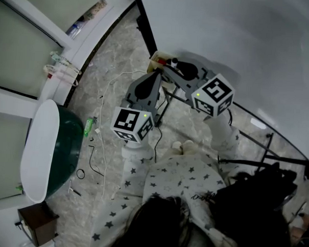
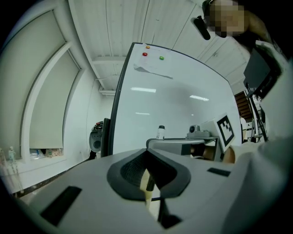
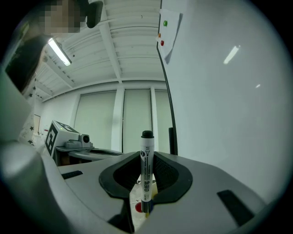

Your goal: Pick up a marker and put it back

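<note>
Marker (image 3: pixel 146 170) stands upright, black cap on top, clamped in the right hand-held gripper (image 3: pixel 147 180). Left hand-held gripper (image 2: pixel 147 173) rides alongside, jaws pinched together and empty. Beyond both rises the whiteboard (image 3: pixel 229 119).

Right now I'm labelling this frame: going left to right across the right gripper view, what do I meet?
left gripper's cube → marker → whiteboard
</note>
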The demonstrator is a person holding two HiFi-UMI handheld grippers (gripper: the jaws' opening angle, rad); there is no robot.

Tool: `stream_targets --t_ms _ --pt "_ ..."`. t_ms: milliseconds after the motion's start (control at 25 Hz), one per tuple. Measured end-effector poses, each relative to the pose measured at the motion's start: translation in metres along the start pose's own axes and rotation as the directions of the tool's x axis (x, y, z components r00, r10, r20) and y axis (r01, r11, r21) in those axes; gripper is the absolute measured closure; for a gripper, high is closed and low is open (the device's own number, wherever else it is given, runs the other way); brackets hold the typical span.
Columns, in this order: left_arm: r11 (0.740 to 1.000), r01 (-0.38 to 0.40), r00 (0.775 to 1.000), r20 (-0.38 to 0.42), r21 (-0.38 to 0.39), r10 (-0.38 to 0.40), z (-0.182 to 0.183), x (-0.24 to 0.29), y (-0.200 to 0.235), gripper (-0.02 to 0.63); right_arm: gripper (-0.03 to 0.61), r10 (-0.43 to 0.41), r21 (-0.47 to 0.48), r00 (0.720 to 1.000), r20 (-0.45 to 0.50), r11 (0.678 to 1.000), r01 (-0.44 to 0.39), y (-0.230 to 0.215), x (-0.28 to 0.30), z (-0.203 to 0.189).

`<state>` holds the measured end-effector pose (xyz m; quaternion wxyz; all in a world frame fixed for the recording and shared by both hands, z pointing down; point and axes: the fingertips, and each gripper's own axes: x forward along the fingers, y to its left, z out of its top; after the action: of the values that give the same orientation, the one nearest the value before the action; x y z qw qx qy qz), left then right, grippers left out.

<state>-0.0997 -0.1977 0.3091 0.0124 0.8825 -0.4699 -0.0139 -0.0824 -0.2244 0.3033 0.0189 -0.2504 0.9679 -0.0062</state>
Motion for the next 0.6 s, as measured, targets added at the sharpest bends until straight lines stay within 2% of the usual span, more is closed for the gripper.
stream_targets --t_ms 280,400,600 --pt "0.997 0.046 0.999 0.013 0.054 -0.047 0.03 -0.003 -0.024 0.614 0.505 0.031 -0.061 0.998 0.052 0.998 -0.028 0.018 -0.02 0.045" --pt "0.998 0.059 0.997 0.037 0.033 -0.061 0.037 -0.002 -0.028 0.614 0.505 0.035 -0.075 0.997 0.066 0.997 -0.03 0.022 -0.026 0.055" --pt "0.997 0.072 0.997 0.026 0.011 -0.073 0.029 0.003 -0.025 0.614 0.505 0.024 -0.081 0.997 0.068 0.997 -0.018 0.018 -0.029 0.055"
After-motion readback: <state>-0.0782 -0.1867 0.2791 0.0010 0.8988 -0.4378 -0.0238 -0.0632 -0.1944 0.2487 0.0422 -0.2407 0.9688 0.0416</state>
